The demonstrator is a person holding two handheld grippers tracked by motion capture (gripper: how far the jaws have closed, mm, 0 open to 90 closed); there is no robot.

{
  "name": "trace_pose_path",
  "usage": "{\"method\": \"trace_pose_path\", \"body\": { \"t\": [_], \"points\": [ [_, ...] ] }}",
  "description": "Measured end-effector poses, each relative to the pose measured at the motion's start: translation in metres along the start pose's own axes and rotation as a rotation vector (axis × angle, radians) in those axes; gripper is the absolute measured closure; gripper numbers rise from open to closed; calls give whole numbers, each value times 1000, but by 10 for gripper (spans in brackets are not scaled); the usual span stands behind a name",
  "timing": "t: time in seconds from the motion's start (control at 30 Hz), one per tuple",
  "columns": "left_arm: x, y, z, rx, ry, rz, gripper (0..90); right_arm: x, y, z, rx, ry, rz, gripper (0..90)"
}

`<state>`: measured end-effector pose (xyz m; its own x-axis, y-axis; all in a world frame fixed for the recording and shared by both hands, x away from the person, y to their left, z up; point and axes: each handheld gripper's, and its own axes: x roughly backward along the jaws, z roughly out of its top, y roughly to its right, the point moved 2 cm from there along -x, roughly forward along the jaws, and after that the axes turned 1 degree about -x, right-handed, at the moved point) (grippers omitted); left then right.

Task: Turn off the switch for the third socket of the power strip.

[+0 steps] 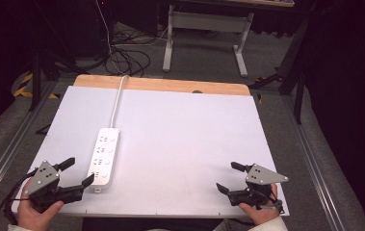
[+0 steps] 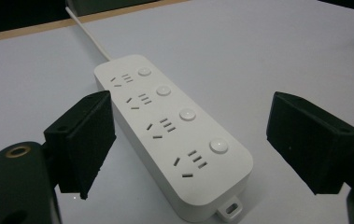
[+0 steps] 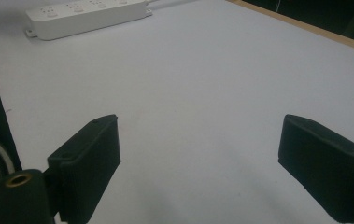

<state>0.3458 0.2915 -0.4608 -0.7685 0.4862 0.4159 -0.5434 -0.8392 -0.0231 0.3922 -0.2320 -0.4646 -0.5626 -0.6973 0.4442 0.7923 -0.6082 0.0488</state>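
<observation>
1. The left gripper (image 1: pixel 80 172) hangs released at the near left corner of the white table (image 1: pixel 185 134), jaws spread wide and empty.
2. A white power strip (image 2: pixel 172 133) lies flat on the table just ahead of the left gripper, its near end between the spread jaws, not touching either.
3. Its white cord (image 1: pixel 117 101) runs away from the gripper to the table's far edge.
4. The right gripper (image 1: pixel 229 177) is released too, well apart from the strip.
</observation>
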Motion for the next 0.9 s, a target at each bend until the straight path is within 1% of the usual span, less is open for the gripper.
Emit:
{"method": "trace_pose_path", "body": {
  "t": [0.03,0.13,0.17,0.33,0.4,0.43,0.6,0.63,0.7,0.87,0.9],
  "points": [
    [0,0,0,-6,-1,3,164,0,0,0,-1,4,0,130],
    [0,0,1,-1,2,9,164,1,0,0,-2,5,-1,130],
    [1,0,1,-11,3,13,164,1,0,0,-5,7,1,131],
    [1,1,1,-9,2,16,164,1,0,0,-8,12,4,134],
    [2,0,2,-20,-7,23,164,1,-1,1,3,8,5,134],
    [2,1,2,-13,-10,20,164,1,-1,1,5,6,4,134],
    [3,1,6,-21,-16,29,175,0,-1,1,-4,5,12,141],
    [4,1,8,-10,-12,21,189,0,-1,1,-7,8,14,141],
    [4,2,9,-4,-10,18,197,0,-1,0,-8,6,14,143],
    [5,2,10,-15,-13,15,212,-1,-1,0,-8,3,17,146],
    [6,2,11,-11,-16,16,217,-1,-1,0,-9,1,17,146]
  ]
}}
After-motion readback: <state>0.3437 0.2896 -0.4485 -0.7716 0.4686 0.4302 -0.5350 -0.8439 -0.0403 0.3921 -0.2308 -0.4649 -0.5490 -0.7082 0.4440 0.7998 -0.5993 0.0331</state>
